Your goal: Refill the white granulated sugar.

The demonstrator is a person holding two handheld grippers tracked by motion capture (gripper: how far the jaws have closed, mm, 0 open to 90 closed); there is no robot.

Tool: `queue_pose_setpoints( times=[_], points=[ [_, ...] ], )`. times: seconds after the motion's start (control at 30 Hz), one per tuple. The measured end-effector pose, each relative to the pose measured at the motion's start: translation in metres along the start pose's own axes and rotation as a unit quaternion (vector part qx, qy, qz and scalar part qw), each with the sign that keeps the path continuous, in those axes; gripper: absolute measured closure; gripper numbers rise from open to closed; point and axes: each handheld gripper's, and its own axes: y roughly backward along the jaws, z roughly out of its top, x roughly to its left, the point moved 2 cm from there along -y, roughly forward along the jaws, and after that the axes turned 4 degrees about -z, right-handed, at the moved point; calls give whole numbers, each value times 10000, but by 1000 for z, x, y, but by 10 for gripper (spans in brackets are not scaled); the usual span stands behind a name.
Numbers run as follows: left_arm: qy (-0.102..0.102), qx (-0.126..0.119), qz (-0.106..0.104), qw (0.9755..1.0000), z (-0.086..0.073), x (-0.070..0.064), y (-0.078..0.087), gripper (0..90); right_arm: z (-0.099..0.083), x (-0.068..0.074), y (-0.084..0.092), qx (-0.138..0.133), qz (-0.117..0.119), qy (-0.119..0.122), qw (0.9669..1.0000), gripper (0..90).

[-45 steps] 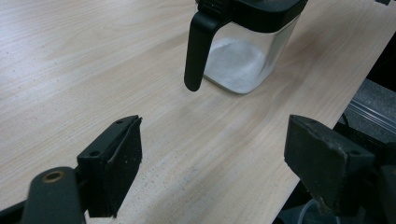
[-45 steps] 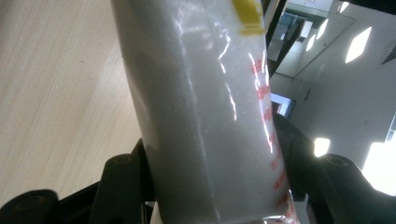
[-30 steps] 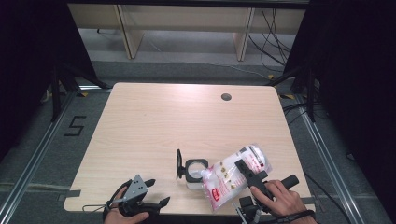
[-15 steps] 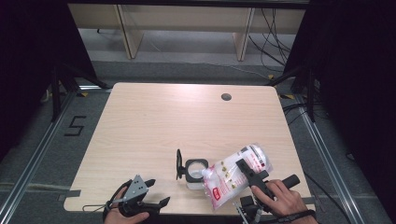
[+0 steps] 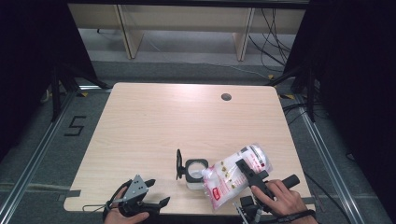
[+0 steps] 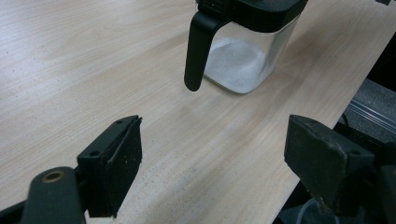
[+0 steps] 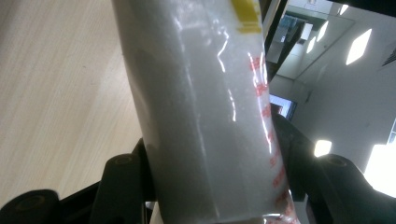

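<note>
White powder fills the bag (image 5: 236,175), and the right gripper (image 5: 250,173) squeezes this bag and tips it over the jar (image 5: 195,173). Just beside the bag stands the jar, with its black lid (image 5: 179,164) flipped up. Near the jar, the left gripper (image 5: 150,196) rests with its jaws wide apart, holding nothing.
</note>
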Motion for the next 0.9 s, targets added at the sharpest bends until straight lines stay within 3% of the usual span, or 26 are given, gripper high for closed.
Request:
queue_pose_setpoints(
  times=[0.57,0.67,0.73,0.8,0.9],
  points=[
    [25,14,16,10000,0,0,0,186,0,0,0,0,-6,-12,10000,491],
    [-72,30,11,10000,0,1,1,186,0,0,1,22,59,-2,10000,492],
    [67,-23,14,10000,0,-1,-1,186,0,0,0,1,56,23,10000,492],
    [-8,26,14,10000,0,0,0,186,0,0,-1,-14,62,27,10000,492],
    [62,-24,13,10000,0,-1,-1,186,-1,1,-1,-28,19,-23,10000,492]
  ],
)
